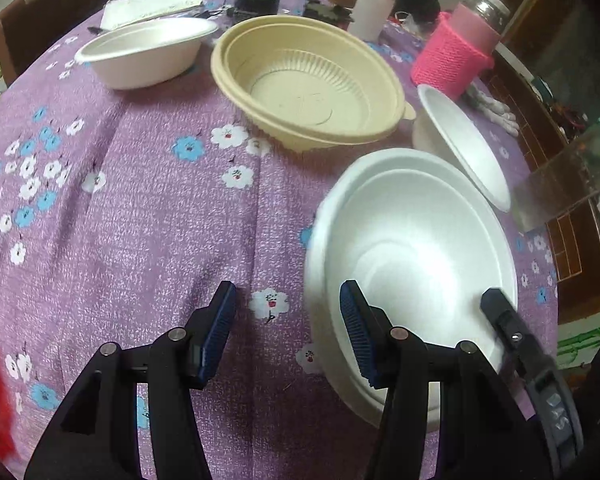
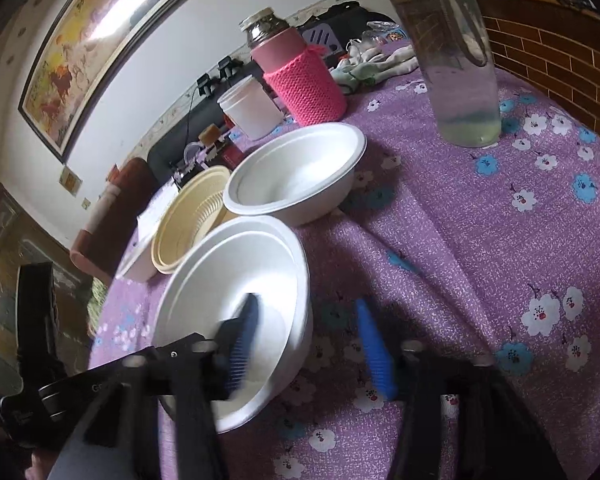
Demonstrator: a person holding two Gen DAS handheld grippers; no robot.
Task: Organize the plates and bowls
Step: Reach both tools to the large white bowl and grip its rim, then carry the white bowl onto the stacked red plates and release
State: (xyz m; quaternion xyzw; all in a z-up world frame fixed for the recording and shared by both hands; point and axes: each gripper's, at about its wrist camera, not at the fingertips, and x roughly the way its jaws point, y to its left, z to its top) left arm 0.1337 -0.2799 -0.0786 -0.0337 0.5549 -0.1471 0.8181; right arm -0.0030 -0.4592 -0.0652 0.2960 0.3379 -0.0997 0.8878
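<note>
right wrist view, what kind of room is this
Most likely a lived-in home dining or living room: a framed painting on the wall, a floral purple tablecloth, and a knit-sleeved flask amid household clutter.

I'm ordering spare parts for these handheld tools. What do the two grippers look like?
Both are black plastic. The left gripper has dark blue ribbed pads and silver pivot pins. The right gripper has brighter blue ribbed pads; white lettering marks its body in the left wrist view.

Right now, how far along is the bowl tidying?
Early. Nothing looks done: the beige bowl, far white bowl and small white bowl sit unstacked. In hand: left gripper and right gripper straddle the near bowl's rim, jaws open. Left: gathering all four.
</note>
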